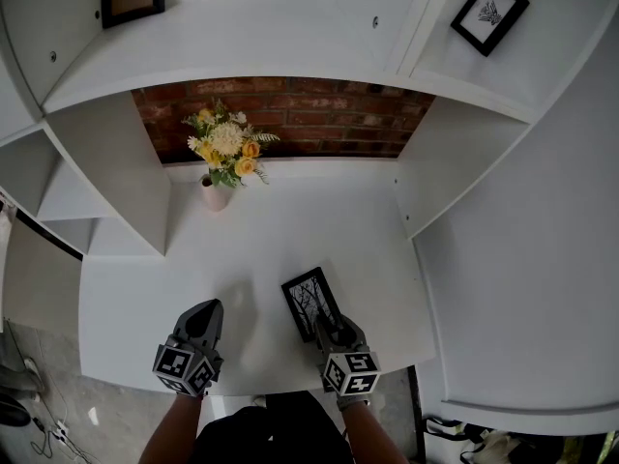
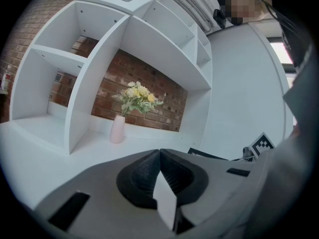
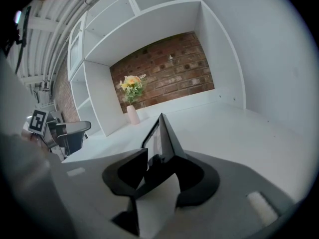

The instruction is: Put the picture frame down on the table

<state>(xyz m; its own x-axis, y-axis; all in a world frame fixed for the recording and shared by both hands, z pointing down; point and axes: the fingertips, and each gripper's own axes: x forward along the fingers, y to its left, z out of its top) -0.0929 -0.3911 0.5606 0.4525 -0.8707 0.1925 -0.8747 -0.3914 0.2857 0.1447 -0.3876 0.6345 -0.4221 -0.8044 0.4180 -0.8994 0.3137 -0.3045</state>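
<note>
Picture frame [image 1: 311,301] is seen near the front edge of the white table [image 1: 290,230], just ahead of the right gripper [image 1: 334,332], black border with a tree print facing up and left. In the right gripper view the frame [image 3: 162,136] rises as a narrow wedge from between the jaws of the right gripper [image 3: 158,156]. Jaws are parted. A gap is visible on the left side, the right pad is at or against the frame, and no clamp is seen. Whether the bottom edge is seated on the table can't be told, since it is hidden by the gripper body.

Left gripper [image 1: 205,315] is held low over the table, well apart from the frame. Its jaws are closed together with nothing between them, as seen in the left gripper view [image 2: 159,153].

Task is judged nearly done: release under way, withdrawal left.

Risks:
- If the frame is only propped rather than flat, it could tip once the pads are cleared. It looks tilted, not flat.
- If the right pad is dragged back while touching, the frame could be pulled toward the front edge, which is close.
- A back stand, if that is what the wedge shape is, could be snagged by a jaw on the way out.

The vase of flowers [image 1: 217,193] is well clear and no concern.
</note>
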